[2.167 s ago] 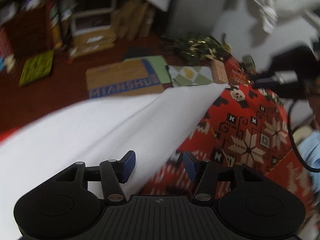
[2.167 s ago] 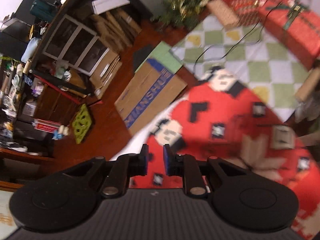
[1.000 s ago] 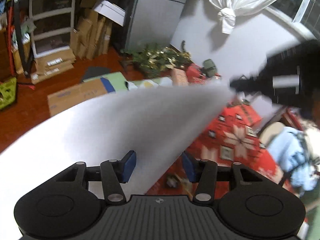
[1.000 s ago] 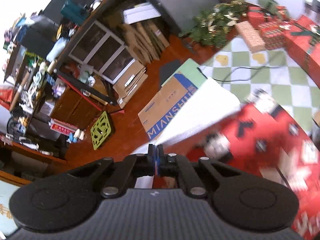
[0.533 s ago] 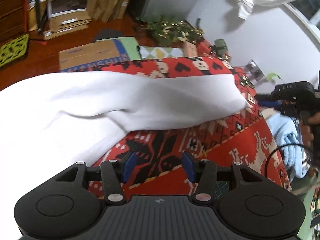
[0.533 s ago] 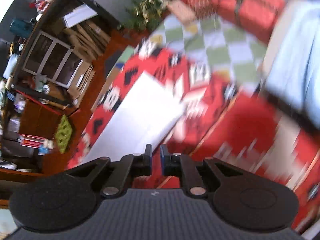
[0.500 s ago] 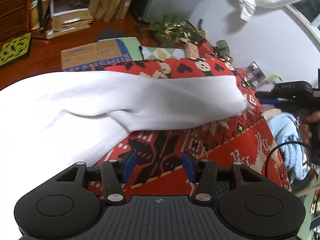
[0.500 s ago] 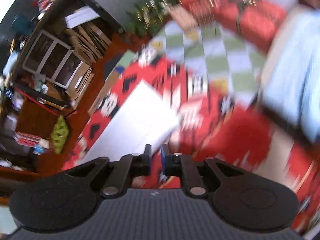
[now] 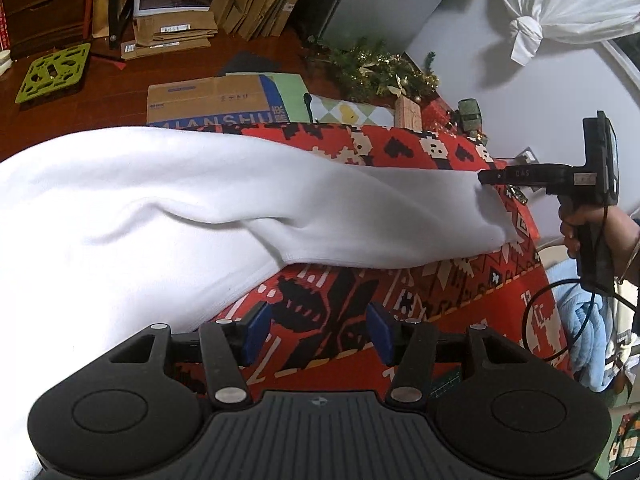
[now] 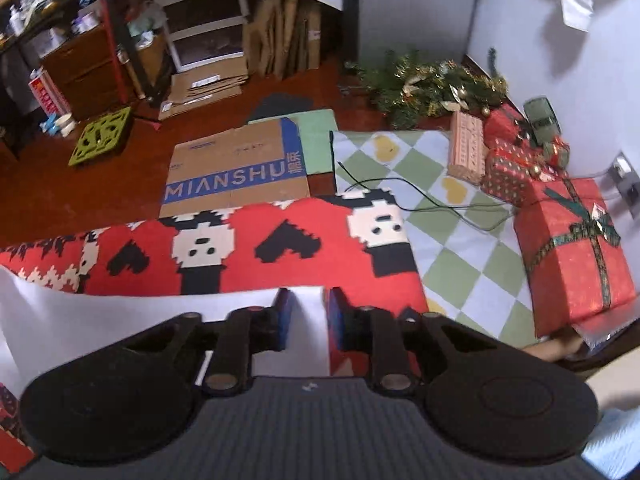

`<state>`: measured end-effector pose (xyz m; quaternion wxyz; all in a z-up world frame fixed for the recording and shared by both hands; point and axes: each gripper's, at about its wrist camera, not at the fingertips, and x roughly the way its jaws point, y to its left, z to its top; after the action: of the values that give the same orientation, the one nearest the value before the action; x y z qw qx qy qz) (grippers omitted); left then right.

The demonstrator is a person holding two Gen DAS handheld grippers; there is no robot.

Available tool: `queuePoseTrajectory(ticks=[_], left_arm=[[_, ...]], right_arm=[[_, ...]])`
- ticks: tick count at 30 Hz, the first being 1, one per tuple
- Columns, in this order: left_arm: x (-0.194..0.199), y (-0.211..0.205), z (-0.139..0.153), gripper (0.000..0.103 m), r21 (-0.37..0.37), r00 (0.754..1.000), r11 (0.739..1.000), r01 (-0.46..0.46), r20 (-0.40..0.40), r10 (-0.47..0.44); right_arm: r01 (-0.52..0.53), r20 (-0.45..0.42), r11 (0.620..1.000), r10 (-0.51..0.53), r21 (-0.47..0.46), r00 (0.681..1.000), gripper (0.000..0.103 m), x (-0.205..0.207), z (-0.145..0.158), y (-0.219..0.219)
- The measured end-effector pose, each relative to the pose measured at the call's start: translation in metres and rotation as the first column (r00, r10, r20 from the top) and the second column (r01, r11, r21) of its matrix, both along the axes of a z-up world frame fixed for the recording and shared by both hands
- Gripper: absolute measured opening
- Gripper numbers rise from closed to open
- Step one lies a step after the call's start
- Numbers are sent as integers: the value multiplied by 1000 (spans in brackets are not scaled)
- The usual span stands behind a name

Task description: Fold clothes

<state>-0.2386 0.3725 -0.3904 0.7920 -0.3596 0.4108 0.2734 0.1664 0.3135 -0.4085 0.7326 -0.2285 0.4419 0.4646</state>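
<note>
A white garment (image 9: 168, 216) lies spread over a red patterned tablecloth (image 9: 420, 292), with its folded edge across the middle of the left wrist view. My left gripper (image 9: 316, 332) is open and empty over the cloth, just right of the garment's near edge. In the left wrist view my right gripper (image 9: 486, 178) is at the garment's far right corner. In the right wrist view that gripper (image 10: 306, 320) stands partly open, with the white garment's corner (image 10: 306, 304) between its fingers. The garment runs left from there (image 10: 80, 320).
A flat cardboard box (image 10: 236, 172), a green checked mat (image 10: 440, 208) with a black cable and wrapped red gifts (image 10: 572, 248) lie on the floor beyond the table. Light blue clothing (image 9: 588, 332) sits at the right. Shelves and stacked cardboard stand at the back.
The right gripper has swung to the garment's far right corner and opened a little around it. The garment has settled lower onto the tablecloth. The left gripper stayed open and hardly moved.
</note>
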Motion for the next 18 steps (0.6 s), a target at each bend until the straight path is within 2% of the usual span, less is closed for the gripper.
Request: queuePoseTrajectory(ticks=[2, 4, 8, 14, 18], left_arm=[[-2, 1, 1, 52, -1, 1000, 1000, -14, 4, 14], [-6, 2, 2, 52, -4, 999, 999, -33, 7, 33], [-19, 3, 1, 52, -19, 997, 997, -81, -17, 81], [-54, -2, 5, 52, -11, 988, 990, -139, -71, 137], [-90, -10, 14, 52, 0, 972, 979, -203, -118, 202]], right_arm=[[-27, 17, 999, 27, -21, 999, 2, -4, -1, 7], [-55, 70, 998, 57, -31, 996, 1, -5, 3, 14], [-16, 139, 1000, 19, -21, 990, 1, 22, 11, 37], [-61, 175, 996, 71, -62, 982, 4, 34, -1, 66], [19, 140, 1000, -18, -10, 990, 10, 38, 10, 53]])
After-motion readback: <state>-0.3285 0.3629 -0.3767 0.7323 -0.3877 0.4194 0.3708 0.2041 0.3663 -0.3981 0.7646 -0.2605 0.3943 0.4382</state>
